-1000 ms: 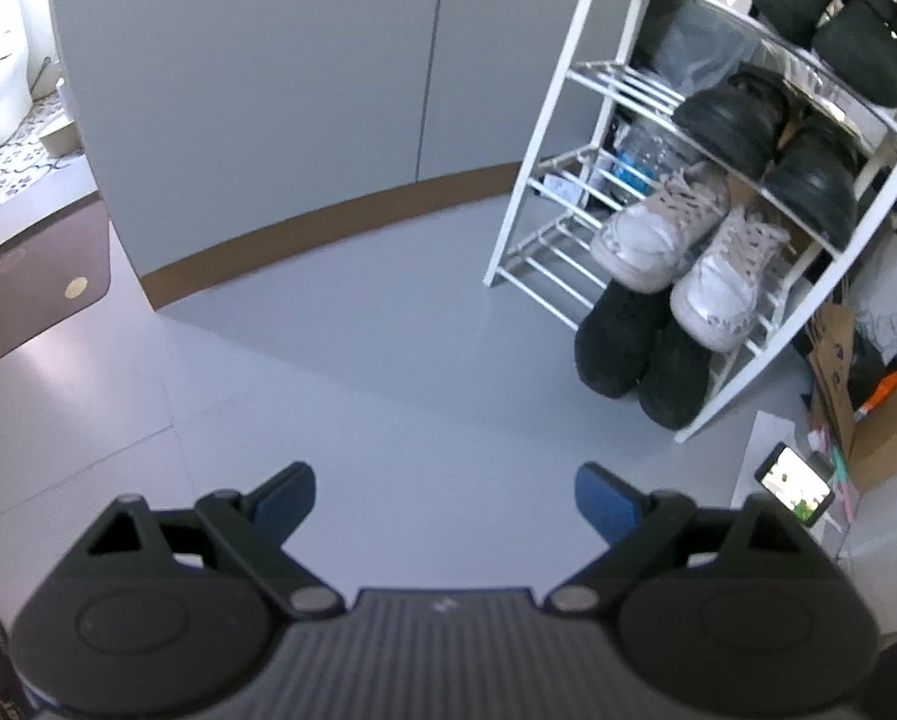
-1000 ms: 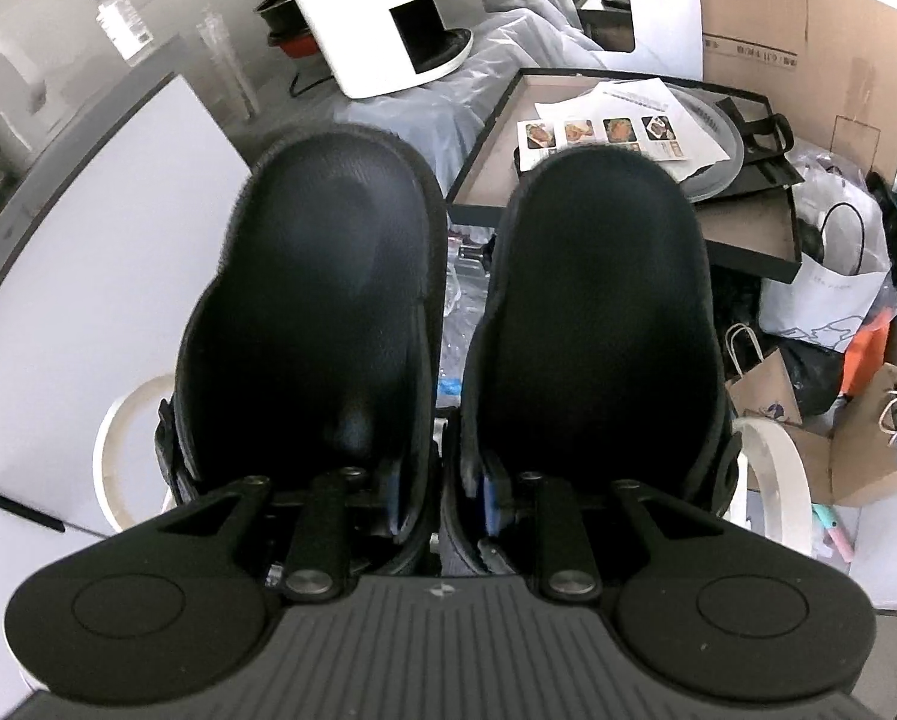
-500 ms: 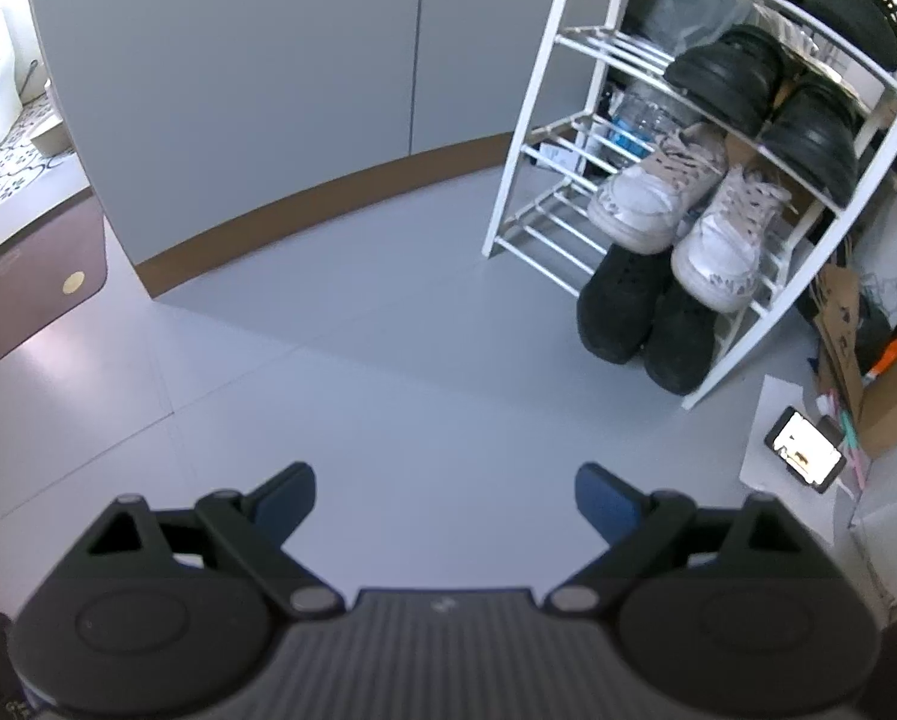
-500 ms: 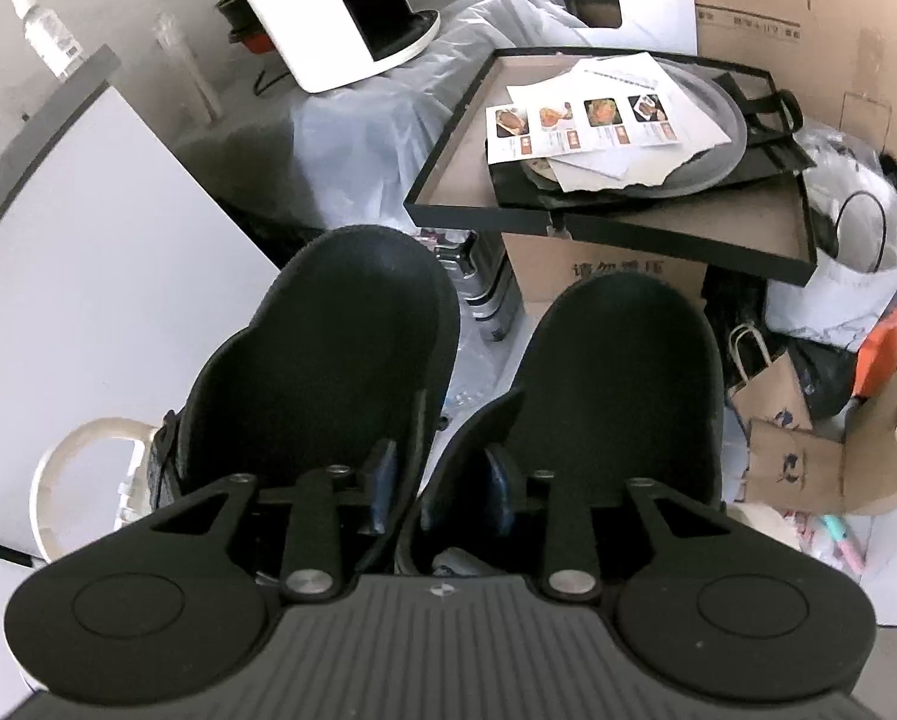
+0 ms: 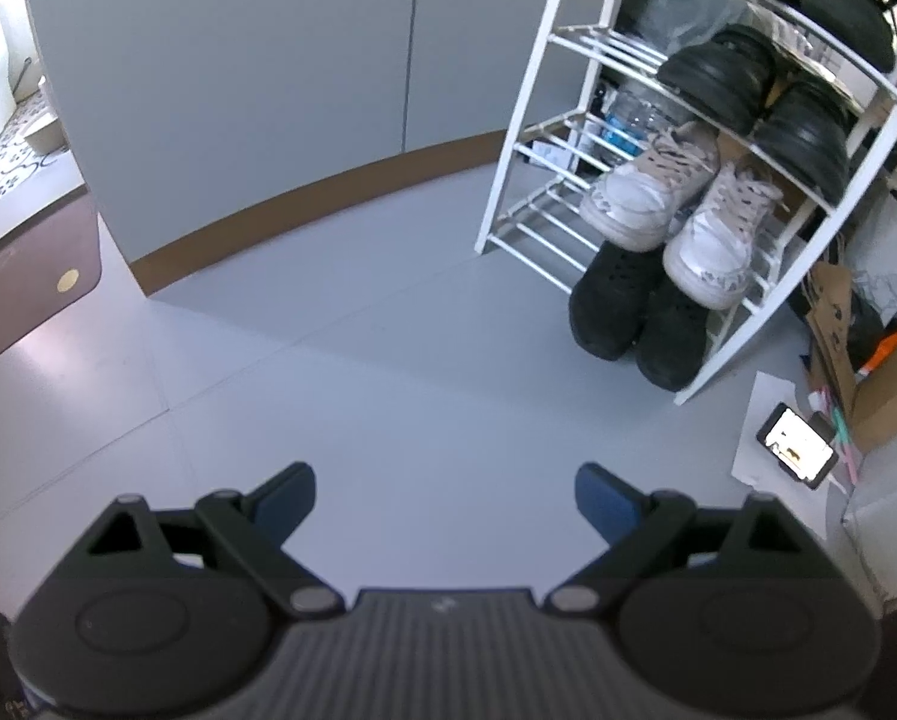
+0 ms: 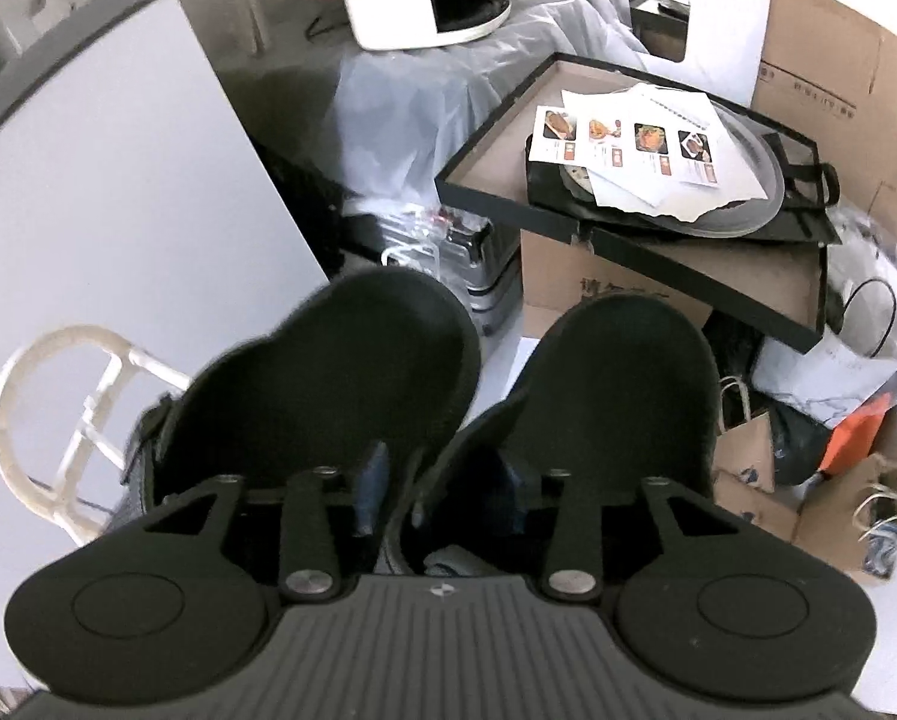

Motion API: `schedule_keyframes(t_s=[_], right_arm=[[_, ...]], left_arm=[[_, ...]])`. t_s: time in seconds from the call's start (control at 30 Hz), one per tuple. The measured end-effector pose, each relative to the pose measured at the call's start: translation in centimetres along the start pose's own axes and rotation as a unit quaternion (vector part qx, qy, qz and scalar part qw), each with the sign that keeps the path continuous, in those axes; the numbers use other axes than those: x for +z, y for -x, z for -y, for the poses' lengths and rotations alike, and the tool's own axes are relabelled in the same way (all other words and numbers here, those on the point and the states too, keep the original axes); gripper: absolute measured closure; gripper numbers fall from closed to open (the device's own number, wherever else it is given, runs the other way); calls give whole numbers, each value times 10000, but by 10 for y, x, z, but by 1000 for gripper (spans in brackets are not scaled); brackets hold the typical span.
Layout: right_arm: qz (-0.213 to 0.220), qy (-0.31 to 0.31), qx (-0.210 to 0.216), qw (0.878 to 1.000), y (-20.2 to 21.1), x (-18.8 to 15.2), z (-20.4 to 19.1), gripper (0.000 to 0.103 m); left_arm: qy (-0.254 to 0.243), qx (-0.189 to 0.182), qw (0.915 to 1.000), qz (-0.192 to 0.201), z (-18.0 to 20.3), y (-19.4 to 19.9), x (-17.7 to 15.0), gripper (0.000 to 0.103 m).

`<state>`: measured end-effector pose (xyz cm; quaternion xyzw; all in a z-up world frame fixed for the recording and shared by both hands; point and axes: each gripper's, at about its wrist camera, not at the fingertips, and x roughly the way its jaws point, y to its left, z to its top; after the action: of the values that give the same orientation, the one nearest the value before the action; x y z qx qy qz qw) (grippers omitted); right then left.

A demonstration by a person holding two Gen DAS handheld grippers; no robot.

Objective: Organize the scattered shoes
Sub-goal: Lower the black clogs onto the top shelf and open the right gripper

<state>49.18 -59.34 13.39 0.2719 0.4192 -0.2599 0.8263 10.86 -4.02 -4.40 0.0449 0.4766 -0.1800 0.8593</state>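
Note:
My right gripper [image 6: 442,486] is shut on a pair of black clogs [image 6: 352,384], pinching their inner walls together; the second clog [image 6: 622,384] sits on the right. They are at the top of the white shoe rack [image 6: 34,420]. In the left wrist view the rack [image 5: 526,138] holds white sneakers [image 5: 646,198], black shoes [image 5: 718,78] above and black shoes [image 5: 616,300] at the bottom. The clogs [image 5: 844,12] show at its top right. My left gripper [image 5: 445,489] is open and empty over the grey floor.
A grey cabinet with a brown base [image 5: 268,90] stands left of the rack. A phone [image 5: 799,453] lies on paper on the floor by the rack. Cardboard boxes [image 6: 820,60], a black tray with papers [image 6: 628,168] and paper bags [image 6: 748,450] crowd behind the rack.
The right gripper has lowered the clogs toward the rack top, with more clutter showing above them. The left gripper has drifted slightly, so the rack sits higher and farther right in view.

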Motion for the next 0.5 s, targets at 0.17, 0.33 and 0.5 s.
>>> schedule_keyframes(t_s=[0.17,0.33,0.5], right_arm=[[244,-241,362,9988,22,2,-7,15],[311,-79,386,9987,47,-4,-19,13],[445,-191,449,9978,100,-12,-14,12]], left_arm=[[4,11,10000,45,0,4,0,8],[27,-12,9998,184,-2,15,0,8],[55,-23,9995,316,-1,25,1,8]])
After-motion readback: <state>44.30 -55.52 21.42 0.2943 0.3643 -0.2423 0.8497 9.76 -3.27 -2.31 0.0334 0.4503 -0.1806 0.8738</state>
